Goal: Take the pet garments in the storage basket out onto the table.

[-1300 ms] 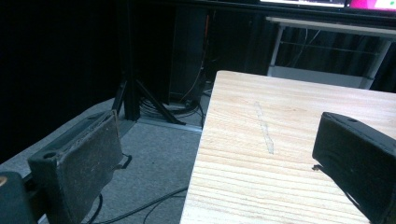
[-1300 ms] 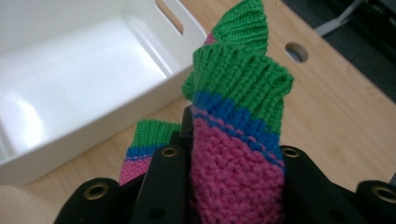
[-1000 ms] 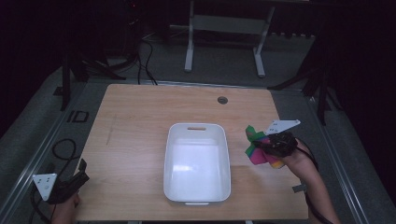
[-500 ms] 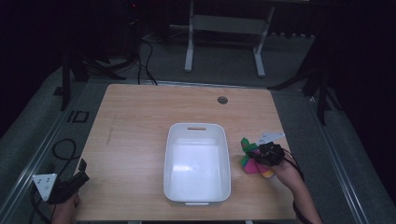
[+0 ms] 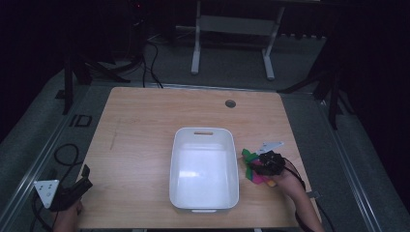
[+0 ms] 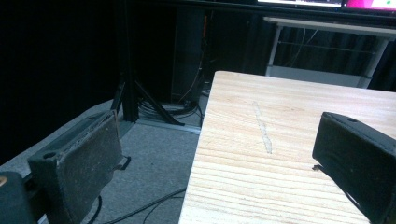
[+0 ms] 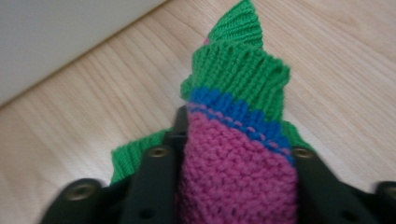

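A knitted piece (image 5: 250, 166) in green, blue and pink lies on the wooden table (image 5: 140, 125), just right of the white tray (image 5: 172, 169). My right gripper (image 5: 256, 168) is low over it. In the right gripper view the pink and blue knit (image 7: 236, 79) bulges loosely between the two jaws of my right gripper (image 7: 238, 158), which have just been opening, and its green tip rests on the wood. My left gripper (image 5: 86, 175) hangs off the table's front left corner. Its jaws (image 6: 215, 140) stand wide apart with nothing between them.
The tray's inside is bare, with a handle slot in its far wall. A round cable hole (image 5: 230, 103) sits near the table's far edge. Cables (image 5: 63, 154) lie on the floor to the left, and a metal stand (image 5: 232, 24) rises behind the table.
My right gripper has come down with the knitted piece from above the table onto the wood beside the tray. The left gripper has stayed where it was.
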Tool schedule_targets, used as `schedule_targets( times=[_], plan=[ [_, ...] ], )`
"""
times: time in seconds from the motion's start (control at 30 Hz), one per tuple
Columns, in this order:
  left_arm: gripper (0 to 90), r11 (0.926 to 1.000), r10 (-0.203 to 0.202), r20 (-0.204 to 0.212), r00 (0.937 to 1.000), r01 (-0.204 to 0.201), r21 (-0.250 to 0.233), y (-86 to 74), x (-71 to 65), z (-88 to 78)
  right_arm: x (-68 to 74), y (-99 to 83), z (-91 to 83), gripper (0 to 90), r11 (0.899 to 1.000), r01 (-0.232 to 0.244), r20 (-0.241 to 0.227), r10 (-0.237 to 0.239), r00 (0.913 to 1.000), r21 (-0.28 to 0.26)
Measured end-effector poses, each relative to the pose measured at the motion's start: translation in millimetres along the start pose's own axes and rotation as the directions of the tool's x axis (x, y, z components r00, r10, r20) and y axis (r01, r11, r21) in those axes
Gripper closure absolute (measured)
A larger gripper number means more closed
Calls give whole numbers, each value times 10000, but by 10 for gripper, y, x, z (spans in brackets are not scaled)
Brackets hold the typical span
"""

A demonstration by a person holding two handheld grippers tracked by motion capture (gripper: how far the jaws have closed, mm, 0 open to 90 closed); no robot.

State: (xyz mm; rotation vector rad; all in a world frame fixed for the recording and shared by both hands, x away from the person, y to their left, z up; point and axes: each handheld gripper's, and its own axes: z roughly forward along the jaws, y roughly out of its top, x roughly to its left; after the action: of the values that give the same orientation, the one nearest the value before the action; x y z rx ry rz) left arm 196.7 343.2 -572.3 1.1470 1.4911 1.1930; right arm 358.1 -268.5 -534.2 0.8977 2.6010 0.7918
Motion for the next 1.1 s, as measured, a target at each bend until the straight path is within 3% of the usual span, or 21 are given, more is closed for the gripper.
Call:
schedule_targets(
  times=[0.13,0.17,0.3,0.37,0.43,0.47,0.63,0.67,0.8,0.87,0.9,0.93,1.1],
  plan=[
    [18,10000,-19,-9,10000,19,2,1,0,2,7,31,-80,506,9999,-37,-62,36,10000,-148],
    [18,10000,-26,-13,10000,26,1,1,-1,2,14,53,-159,456,9992,15,-37,-16,10000,-388],
    [18,10000,6,-25,10000,-6,-13,-1,-2,-1,3,78,-311,420,9960,-164,-46,160,9999,-882],
    [18,10000,8,-29,10000,-8,-4,0,-2,0,-18,83,-466,388,9900,-397,24,404,9992,-1357],
    [18,10000,8,-29,10000,-8,-4,0,-2,0,-23,79,-515,388,9869,-444,69,461,9989,-1550],
    [18,10000,7,-24,10000,-7,-3,0,-2,1,-39,57,-609,340,9808,-589,119,622,9980,-1858],
    [18,10000,14,-48,10000,-14,-11,-1,-5,0,-89,-20,-732,292,9721,-880,394,988,9943,-2175],
    [18,10000,-7,-31,10000,7,-3,0,-5,-1,-132,-79,-773,265,9690,-1179,441,1304,9905,-2172],
    [18,10000,-3,-44,10000,3,-1,0,-6,0,-206,-189,-816,228,9601,-1563,598,1745,9828,-2320],
    [18,10000,-6,-36,10000,6,-2,0,-5,0,-247,-273,-850,200,9511,-1799,732,2040,9762,-2512],
    [18,10000,-6,-38,10000,6,2,0,-5,1,-277,-361,-878,191,9392,-2050,906,2376,9671,-2755],
    [18,10000,-24,-38,10000,24,-2,0,-6,3,-277,-361,-878,191,9392,-2050,906,2376,9671,-2755],
    [18,10000,-2,-46,10000,2,6,0,-6,1,-306,-578,-907,118,9188,-2412,1258,2917,9482,-3126]
  ],
)
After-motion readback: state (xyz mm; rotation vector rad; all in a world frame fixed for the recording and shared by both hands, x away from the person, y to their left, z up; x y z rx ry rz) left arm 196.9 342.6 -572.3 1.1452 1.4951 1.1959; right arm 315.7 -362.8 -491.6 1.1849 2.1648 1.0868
